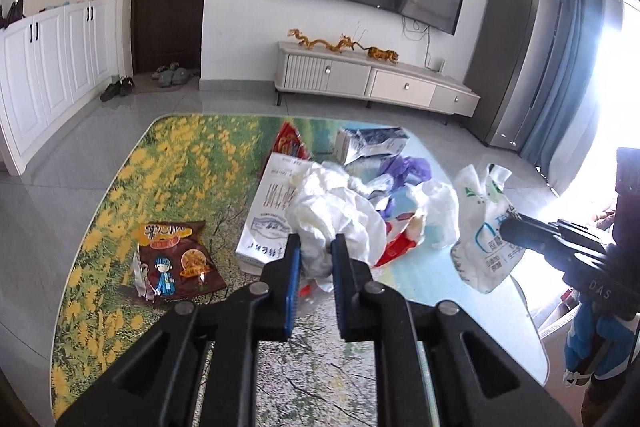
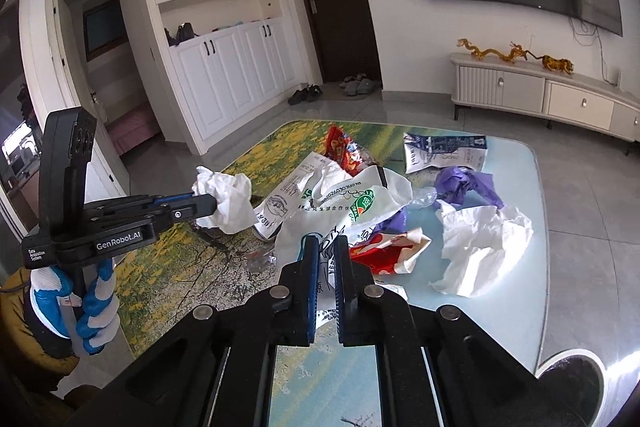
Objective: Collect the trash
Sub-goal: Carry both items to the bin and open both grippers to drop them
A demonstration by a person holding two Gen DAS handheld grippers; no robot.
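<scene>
My left gripper [image 1: 316,247] is shut on a crumpled white tissue [image 1: 328,211] and holds it above the table; it also shows in the right wrist view [image 2: 228,201]. My right gripper [image 2: 326,247] is shut on a white plastic bag with green print [image 2: 340,211], seen at the right in the left wrist view [image 1: 486,227]. Loose trash lies on the table: a brown snack packet [image 1: 176,259], a white paper bag [image 1: 268,211], a red wrapper [image 2: 384,251], a purple glove [image 2: 464,183], a crumpled white paper [image 2: 480,247], a red packet [image 2: 340,147] and a milk carton [image 2: 444,151].
The table [image 1: 120,187] has a flower-print top and rounded edges. A TV cabinet [image 1: 376,79] stands against the far wall under a TV. White cupboards [image 2: 224,83] and a dark door are beyond. A round dark bin [image 2: 572,375] sits at the lower right.
</scene>
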